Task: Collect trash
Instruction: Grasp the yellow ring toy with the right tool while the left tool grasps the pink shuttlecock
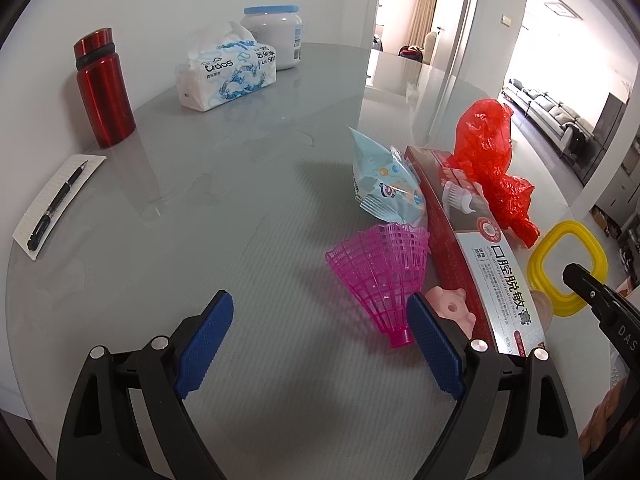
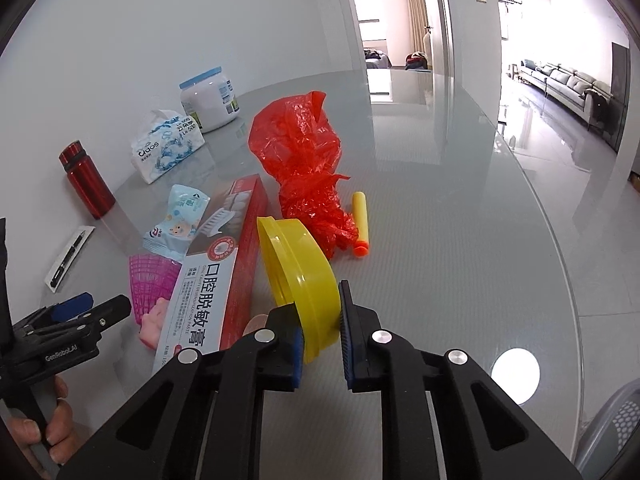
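My right gripper (image 2: pixel 318 302) is shut on the rim of a yellow plastic lid (image 2: pixel 304 272), which stands tilted on edge on the grey glass table (image 2: pixel 440 240). In the left wrist view the same lid (image 1: pixel 548 248) shows as a yellow ring at the right. Beside it lie a red toothpaste box (image 2: pixel 224 272), a crumpled red plastic bag (image 2: pixel 304 152), a light-blue snack wrapper (image 2: pixel 180 220), a pink shuttlecock skirt (image 1: pixel 380 276), a small pink toy (image 1: pixel 452 308) and a yellow foam dart (image 2: pixel 360 224). My left gripper (image 1: pixel 320 320) hangs open over the table, its right finger next to the shuttlecock skirt.
A red metal bottle (image 1: pixel 102 88), a tissue pack (image 1: pixel 224 72) and a white jar (image 1: pixel 276 36) stand by the wall. A notepad with a black pen (image 1: pixel 56 204) lies at the left. The round table's edge (image 2: pixel 568 264) curves at the right.
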Tool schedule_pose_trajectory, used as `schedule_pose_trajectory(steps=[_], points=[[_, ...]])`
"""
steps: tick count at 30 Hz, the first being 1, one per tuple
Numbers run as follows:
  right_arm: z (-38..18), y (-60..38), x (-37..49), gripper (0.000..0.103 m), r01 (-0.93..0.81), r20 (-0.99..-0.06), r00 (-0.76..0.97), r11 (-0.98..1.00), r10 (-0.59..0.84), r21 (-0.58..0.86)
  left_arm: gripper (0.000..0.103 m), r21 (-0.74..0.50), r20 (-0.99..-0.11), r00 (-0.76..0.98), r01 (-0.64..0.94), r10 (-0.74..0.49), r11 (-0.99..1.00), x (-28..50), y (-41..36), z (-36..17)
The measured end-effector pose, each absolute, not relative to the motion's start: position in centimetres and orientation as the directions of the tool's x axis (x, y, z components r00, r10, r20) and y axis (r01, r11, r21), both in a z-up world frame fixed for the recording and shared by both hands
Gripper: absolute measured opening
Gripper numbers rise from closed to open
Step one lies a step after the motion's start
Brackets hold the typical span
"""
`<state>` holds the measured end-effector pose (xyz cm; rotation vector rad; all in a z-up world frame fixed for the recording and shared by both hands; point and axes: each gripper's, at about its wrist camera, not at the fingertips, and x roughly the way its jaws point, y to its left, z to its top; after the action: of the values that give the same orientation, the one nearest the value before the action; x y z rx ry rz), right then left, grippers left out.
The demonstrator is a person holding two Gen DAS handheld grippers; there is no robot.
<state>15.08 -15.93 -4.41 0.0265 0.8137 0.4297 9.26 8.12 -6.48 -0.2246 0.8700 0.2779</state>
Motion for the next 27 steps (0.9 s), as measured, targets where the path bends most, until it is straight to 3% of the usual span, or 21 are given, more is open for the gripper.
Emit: schedule_pose_trajectory(steps=[27], points=[[-4.5, -18.0, 13.9, 0.014, -0.315, -0.701, 0.603, 0.921, 0.382, 0.231, 0.087, -0.154, -0.806, 0.586, -0.341, 0.082, 0.927, 12.6, 8.4, -7.7]])
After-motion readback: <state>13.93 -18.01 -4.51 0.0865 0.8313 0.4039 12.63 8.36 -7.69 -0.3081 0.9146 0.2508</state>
